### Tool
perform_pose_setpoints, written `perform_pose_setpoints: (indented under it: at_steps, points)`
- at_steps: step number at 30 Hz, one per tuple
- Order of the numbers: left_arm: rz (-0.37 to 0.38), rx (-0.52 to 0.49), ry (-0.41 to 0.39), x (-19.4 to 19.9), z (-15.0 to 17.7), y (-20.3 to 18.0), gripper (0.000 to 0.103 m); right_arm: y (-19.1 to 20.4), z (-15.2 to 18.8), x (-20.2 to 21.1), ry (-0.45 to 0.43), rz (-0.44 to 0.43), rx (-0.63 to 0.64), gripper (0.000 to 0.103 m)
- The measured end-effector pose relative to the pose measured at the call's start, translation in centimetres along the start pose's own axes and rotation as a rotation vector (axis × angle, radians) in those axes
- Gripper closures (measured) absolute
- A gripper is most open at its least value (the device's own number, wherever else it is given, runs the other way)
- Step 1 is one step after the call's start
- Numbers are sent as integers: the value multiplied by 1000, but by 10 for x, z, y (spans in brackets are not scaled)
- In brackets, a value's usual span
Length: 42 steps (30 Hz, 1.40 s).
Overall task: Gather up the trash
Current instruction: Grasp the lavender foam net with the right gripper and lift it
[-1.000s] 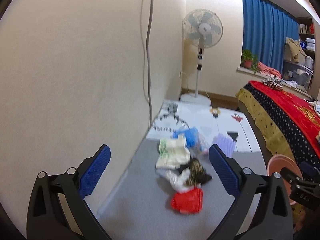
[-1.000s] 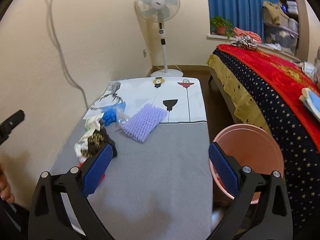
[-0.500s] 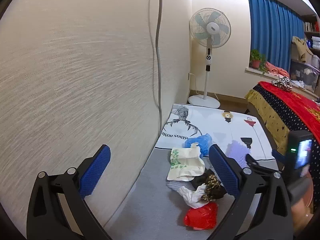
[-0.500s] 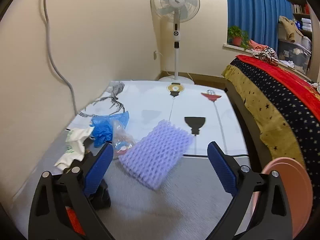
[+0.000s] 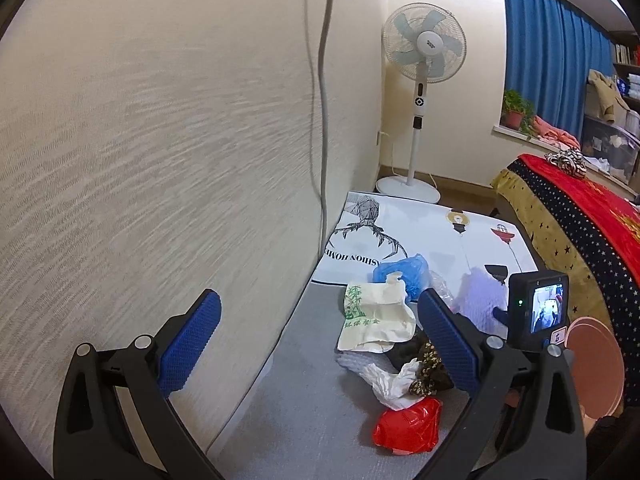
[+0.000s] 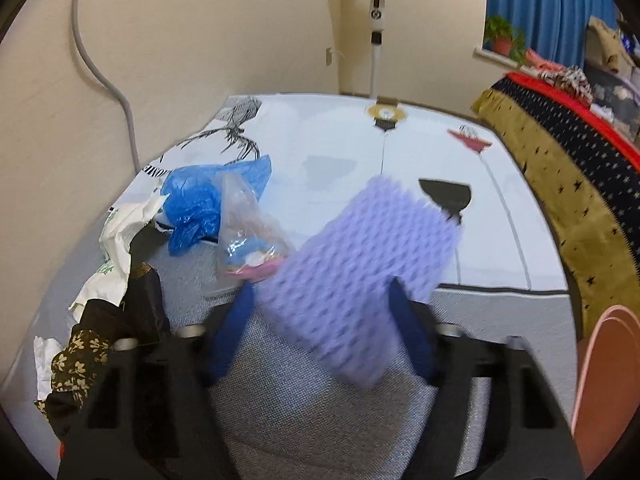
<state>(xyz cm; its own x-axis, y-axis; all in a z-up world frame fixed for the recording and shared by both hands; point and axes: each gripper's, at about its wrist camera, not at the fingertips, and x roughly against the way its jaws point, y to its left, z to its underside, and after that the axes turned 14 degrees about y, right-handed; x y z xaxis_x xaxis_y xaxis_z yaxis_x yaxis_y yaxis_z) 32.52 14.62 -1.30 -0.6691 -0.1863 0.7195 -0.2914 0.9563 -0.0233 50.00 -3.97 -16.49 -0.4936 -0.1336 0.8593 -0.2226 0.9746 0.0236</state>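
Note:
My right gripper is closing its jaws around a purple foam net, and both blue pads touch its sides. To its left lies a pile of trash on the grey mat: a blue plastic bag, a clear packet, a cream paper bag and a dark floral wrapper. In the left wrist view, my left gripper hangs open and empty above the mat. Beyond it lie the cream bag, white crumpled paper and a red plastic bag.
A pink bin stands at the right of the mat, beside a bed with a red and starred cover. The cream wall with a hanging cable runs along the left. A standing fan is at the far end.
The right gripper came down and forward over the purple foam net and its jaws narrowed around it. The left gripper drifted slightly toward the trash pile and stays open.

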Motion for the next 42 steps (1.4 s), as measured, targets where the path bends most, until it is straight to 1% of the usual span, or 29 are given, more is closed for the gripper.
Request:
perform_pose_setpoints:
  at_steps: [2,3,4,9,13,15,16,17,18,20,24,35,36,37,38,39,41,42]
  points:
    - [1,4,5,-2,0,0,8,-3,1,-3,19,-21,-10,95]
    - [-3,2,5,-2,0,0,8,-4,2,-3,19,-31,-14,100]
    - [-5,-1,5,-2,1,0,8,-4,3,-1,8,-39,-13,103]
    - [-13,-6,-4,-2,0,0,8,2,8,12,-44,-25,33,103]
    - [-18,-4,-7,-1,0,0,8,-7,7,21,-64,-16,12,103]
    - [-20,-1,-11,0,0,0,8,-15,4,20,-49,-5,-20,92]
    - [-22,-3,-13,0,0,-1,8,-22,0,18,-34,-2,-51,73]
    - [-23,-7,-13,0,1,-1,8,-27,-3,18,-34,6,-75,48]
    - [-24,-11,-12,-1,1,-2,8,-31,-5,18,-38,14,-93,42]
    - [-26,-16,-11,-2,1,-3,8,-38,-11,14,-41,19,-120,42]
    - [-31,-25,-13,-3,2,-3,8,-44,-19,4,-33,30,-124,42]
    - [-34,-21,-7,-4,1,-2,8,-39,-22,-21,41,6,-122,41]
    - [-34,-22,-7,-4,1,-2,8,-39,-23,-21,44,1,-121,43]
    - [-35,-23,-7,-5,1,-2,8,-40,-22,-22,48,-5,-120,47]
    - [-37,-25,-7,-4,1,-2,8,-40,-22,-23,54,-13,-117,54]
    - [-37,-26,-7,-4,1,-2,8,-39,-22,-24,58,-20,-114,58]
    - [-38,-26,-10,-3,1,-2,8,-35,-22,-23,52,-32,-92,77]
    - [-39,-26,-11,-3,1,-2,8,-33,-22,-22,53,-36,-79,80]
